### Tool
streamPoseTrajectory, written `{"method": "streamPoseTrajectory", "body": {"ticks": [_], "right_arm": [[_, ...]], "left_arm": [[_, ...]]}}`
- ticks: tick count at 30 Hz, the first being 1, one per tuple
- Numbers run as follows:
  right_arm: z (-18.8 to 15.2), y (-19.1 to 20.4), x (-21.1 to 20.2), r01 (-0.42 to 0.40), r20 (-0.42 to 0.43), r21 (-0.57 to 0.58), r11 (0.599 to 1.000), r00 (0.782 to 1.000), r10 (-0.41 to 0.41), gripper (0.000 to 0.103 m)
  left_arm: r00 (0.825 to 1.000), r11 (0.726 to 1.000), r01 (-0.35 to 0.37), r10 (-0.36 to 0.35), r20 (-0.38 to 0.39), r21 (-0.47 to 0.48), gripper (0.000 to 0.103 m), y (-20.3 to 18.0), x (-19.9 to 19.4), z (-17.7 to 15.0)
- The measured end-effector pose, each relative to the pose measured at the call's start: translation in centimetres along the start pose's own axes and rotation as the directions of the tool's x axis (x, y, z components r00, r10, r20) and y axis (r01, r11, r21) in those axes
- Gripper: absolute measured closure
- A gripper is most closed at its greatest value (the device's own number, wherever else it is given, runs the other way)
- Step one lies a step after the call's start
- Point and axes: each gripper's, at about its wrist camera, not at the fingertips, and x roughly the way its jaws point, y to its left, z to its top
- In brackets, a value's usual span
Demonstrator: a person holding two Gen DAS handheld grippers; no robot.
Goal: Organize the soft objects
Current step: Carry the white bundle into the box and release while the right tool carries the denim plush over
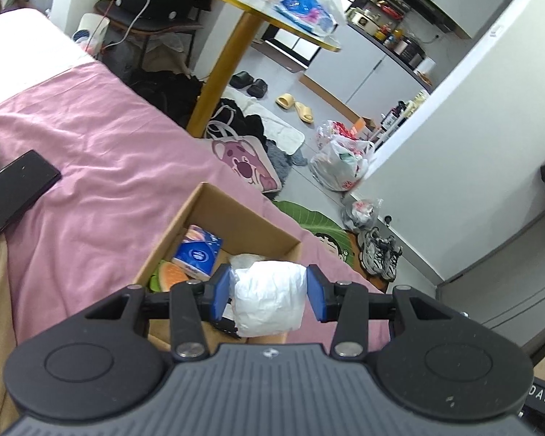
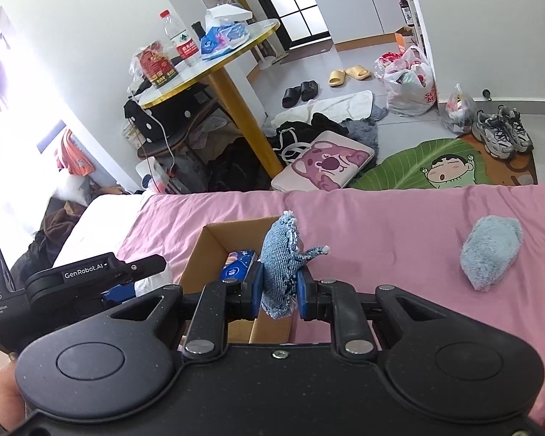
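An open cardboard box (image 1: 214,203) (image 2: 214,250) sits on the pink bedsheet. Inside lie a blue tissue pack (image 1: 198,250) (image 2: 238,269) and an orange-and-green soft item (image 1: 169,274). My left gripper (image 1: 269,292) is shut on a white crumpled soft bundle (image 1: 269,298), held over the box's near end. In the right wrist view, my right gripper (image 2: 278,287) is shut on a blue denim stuffed toy (image 2: 279,272), held upright at the box's right wall. A fluffy light-blue soft object (image 2: 488,250) lies on the sheet to the right.
A black phone (image 1: 14,190) lies on the bed at left. Beyond the bed edge stand a round gold-legged table (image 2: 214,69), a pink bear bag (image 2: 323,165), shoes, plastic bags and a green leaf mat (image 2: 421,169). The left gripper's body (image 2: 91,276) shows at left.
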Motion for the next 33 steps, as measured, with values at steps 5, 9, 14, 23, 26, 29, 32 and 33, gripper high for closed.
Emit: {"method": "streamPoseTrajectory", "body": {"ticks": [5,9,14,23,26,29,32,33], "right_arm": [[0.2,0.8,0.8,0.007,-0.007,-0.023,1.0,1.0,-0.007,0.084],[0.2,1.4,1.8,0.014,-0.021,-0.043,0.999,1.0,-0.015,0.084],[0.0,2.0,3.3,0.011,-0.047,-0.042,0.999,0.999,-0.013,0.084],[-0.6,4.6,6.1,-0.033,-0.096,-0.064,0.997,0.995,0.027,0.083],[-0.7,5.3,6.2,-0.058,-0.107,-0.072,0.996,0.993,0.05,0.079],[-0.6,5.5,6.0,-0.079,-0.097,-0.07,0.994,0.993,0.072,0.07],[-0.3,5.6,5.6,-0.089,-0.088,-0.07,0.994,0.993,0.083,0.064],[-0.3,5.5,5.2,-0.089,-0.084,-0.07,0.994,0.993,0.083,0.064]], "left_arm": [[1.0,0.999,-0.009,0.009,0.004,-0.041,0.059,1.7,0.9,0.2],[1.0,0.998,-0.011,0.011,-0.002,-0.061,0.059,2.6,1.8,0.0],[0.999,0.997,-0.04,0.04,-0.006,-0.073,0.059,3.6,2.6,-0.2],[0.996,0.992,-0.083,0.081,-0.023,-0.096,0.036,4.9,3.4,0.0],[0.996,0.991,-0.085,0.083,-0.018,-0.1,0.031,5.0,3.4,0.2],[0.997,0.992,-0.082,0.081,-0.019,-0.097,0.029,4.9,3.3,0.3],[0.997,0.993,-0.079,0.078,-0.015,-0.083,0.028,4.6,3.0,0.3],[0.997,0.994,-0.078,0.077,-0.012,-0.074,0.027,4.4,2.9,0.4]]}}
